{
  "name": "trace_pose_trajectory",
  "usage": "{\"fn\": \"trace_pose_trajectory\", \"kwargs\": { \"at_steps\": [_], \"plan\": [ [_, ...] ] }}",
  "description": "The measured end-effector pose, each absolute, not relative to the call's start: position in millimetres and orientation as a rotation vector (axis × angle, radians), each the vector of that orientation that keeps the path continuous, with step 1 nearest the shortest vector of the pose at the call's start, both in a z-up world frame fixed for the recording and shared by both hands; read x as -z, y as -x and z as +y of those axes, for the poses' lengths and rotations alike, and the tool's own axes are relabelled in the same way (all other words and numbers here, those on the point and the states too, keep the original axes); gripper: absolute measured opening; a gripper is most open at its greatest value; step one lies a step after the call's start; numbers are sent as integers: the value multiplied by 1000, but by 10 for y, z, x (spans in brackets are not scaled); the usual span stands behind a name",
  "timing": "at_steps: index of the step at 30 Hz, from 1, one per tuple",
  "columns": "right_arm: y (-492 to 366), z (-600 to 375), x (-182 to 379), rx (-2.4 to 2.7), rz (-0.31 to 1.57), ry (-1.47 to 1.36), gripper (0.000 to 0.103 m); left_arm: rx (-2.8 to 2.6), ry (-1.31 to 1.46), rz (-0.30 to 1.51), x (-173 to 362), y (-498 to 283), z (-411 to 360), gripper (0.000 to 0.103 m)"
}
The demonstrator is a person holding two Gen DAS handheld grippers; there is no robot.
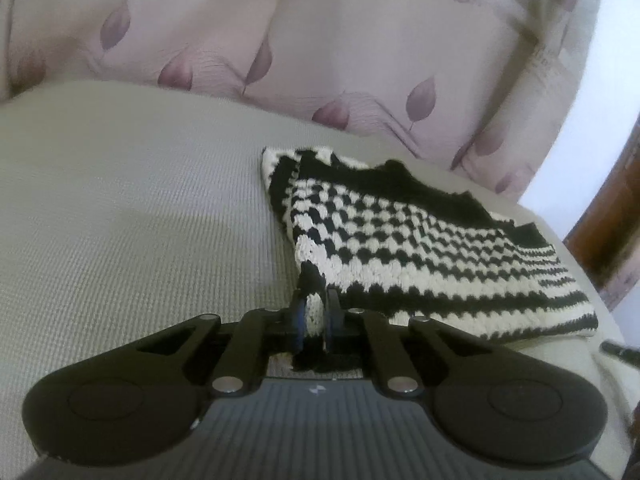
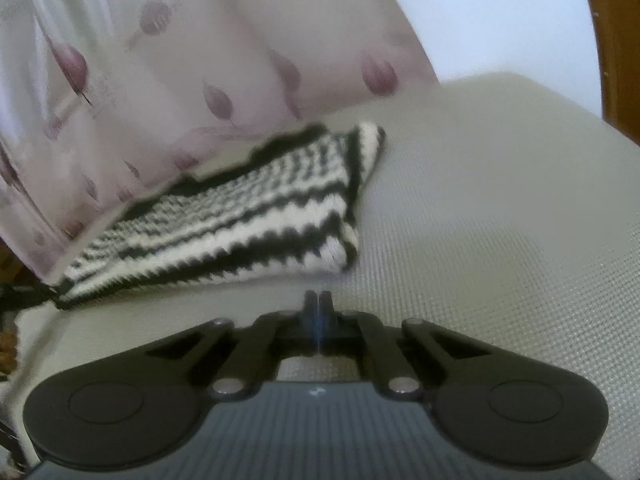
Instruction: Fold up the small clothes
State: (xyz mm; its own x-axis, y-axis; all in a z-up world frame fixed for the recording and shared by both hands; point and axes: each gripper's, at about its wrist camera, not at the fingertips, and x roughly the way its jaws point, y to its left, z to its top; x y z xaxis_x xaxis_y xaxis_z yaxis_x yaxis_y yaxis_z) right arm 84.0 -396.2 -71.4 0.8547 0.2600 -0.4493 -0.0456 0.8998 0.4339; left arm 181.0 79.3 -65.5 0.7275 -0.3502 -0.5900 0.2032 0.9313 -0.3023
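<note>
A small black-and-white striped knitted garment [image 1: 420, 248] lies folded on a pale grey woven surface [image 1: 140, 220]. My left gripper [image 1: 316, 308] is shut on the garment's near left corner, with knit pinched between the fingers. In the right wrist view the same garment [image 2: 224, 228] lies ahead and to the left, blurred. My right gripper [image 2: 319, 300] is shut and empty, just short of the garment's near right corner, over the surface [image 2: 480, 260].
A pale pink cloth with purple leaf print [image 1: 320, 48] hangs behind the garment, also in the right wrist view [image 2: 180, 80]. Brown wooden furniture [image 1: 616, 216] stands at the right edge. A dark object [image 1: 620, 350] pokes in at the right.
</note>
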Motion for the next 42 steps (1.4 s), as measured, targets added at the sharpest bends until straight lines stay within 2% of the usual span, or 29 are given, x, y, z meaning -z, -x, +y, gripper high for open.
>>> {"fn": "trace_pose_trajectory", "kwargs": {
  "at_steps": [2,4,6,8,10,11,12,13,16,19,22,26,31,32,33,38,42],
  "plan": [
    [-890,-4016,620,-170,486,-444,4,331,229,697,640,-1860,780,13],
    [-1028,-4034,557,-163,472,-446,7,312,211,669,611,-1864,741,28],
    [-1222,-4030,557,-181,487,-443,12,312,201,653,610,-1861,705,56],
    [-1422,-4019,636,-181,530,-464,13,308,201,655,640,-1866,665,65],
    [-1528,-4000,717,-204,545,-493,13,318,201,667,685,-1884,640,63],
    [-1524,-3983,731,-195,548,-500,12,322,202,680,711,-1897,632,58],
    [-1489,-3963,726,-189,548,-505,3,320,197,693,736,-1912,632,46],
    [-1423,-3935,713,-184,552,-492,1,319,195,702,755,-1925,647,43],
    [-1114,-3866,701,-175,575,-438,0,336,202,698,747,-1924,706,41],
    [-923,-3934,807,-136,624,-403,0,348,168,691,751,-1924,689,41],
    [-826,-4131,696,-155,501,-517,1,356,169,683,753,-1925,668,41],
    [-1138,-4218,573,-173,507,-538,22,350,195,682,762,-1919,681,46],
    [-1565,-4151,670,-193,568,-552,26,325,222,675,763,-1918,731,59],
    [-1555,-4112,662,-202,556,-541,24,319,221,674,757,-1922,743,60],
    [-1533,-4055,642,-208,545,-517,9,316,222,674,749,-1927,760,61],
    [-1090,-3993,644,-220,560,-504,8,304,225,667,728,-1943,899,61],
    [-902,-4121,787,-201,610,-514,8,302,247,669,783,-1973,1004,65]
  ]
}}
